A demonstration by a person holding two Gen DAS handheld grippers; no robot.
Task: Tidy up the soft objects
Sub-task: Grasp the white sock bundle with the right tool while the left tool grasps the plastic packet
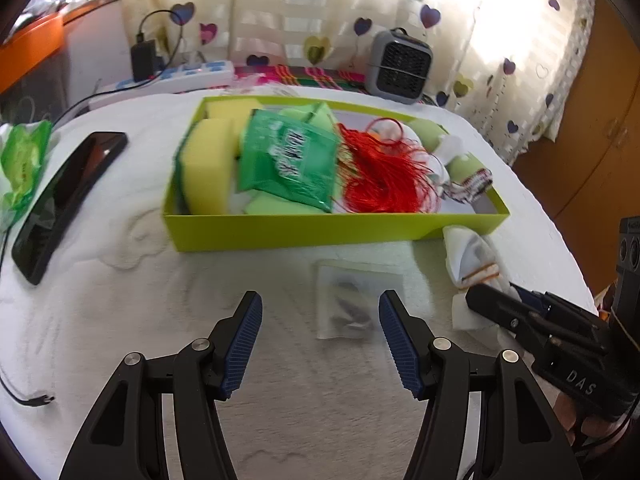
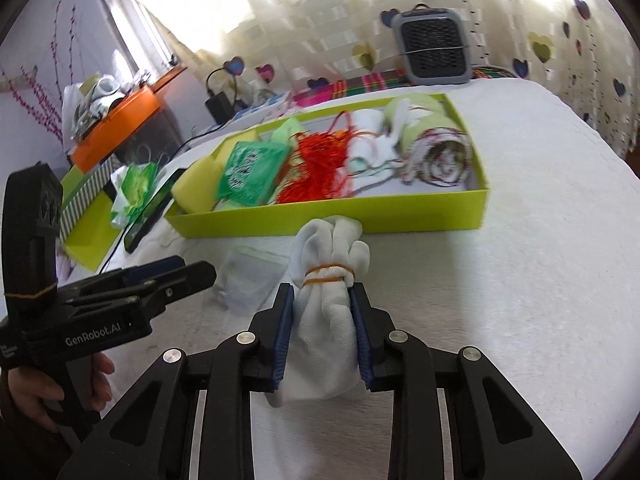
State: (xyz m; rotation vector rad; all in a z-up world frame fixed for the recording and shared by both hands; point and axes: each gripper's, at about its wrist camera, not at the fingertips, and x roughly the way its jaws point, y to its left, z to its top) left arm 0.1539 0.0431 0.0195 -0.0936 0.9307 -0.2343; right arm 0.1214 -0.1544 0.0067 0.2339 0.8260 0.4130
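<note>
In the right wrist view my right gripper [image 2: 322,290] is shut on a white cloth bundle [image 2: 324,320] tied with an orange rubber band, just in front of the lime-green box [image 2: 340,216]. The box [image 1: 320,232] holds yellow sponges [image 1: 208,160], a green packet [image 1: 292,156], red tassel threads [image 1: 384,176] and a rolled green-and-white cloth [image 1: 460,160]. My left gripper [image 1: 320,300] is open, low over the white cover, with a clear plastic pouch [image 1: 352,300] lying between and beyond its fingertips, untouched. The right gripper [image 1: 480,296] and the bundle [image 1: 468,252] show at the lower right.
A black phone [image 1: 68,200] and a green wipes pack [image 1: 24,160] lie left of the box. A power strip [image 1: 172,80] and a grey fan unit [image 1: 400,64] stand at the back. A cable end [image 1: 32,398] lies near left. The box lid [image 2: 84,216] sits at the far left.
</note>
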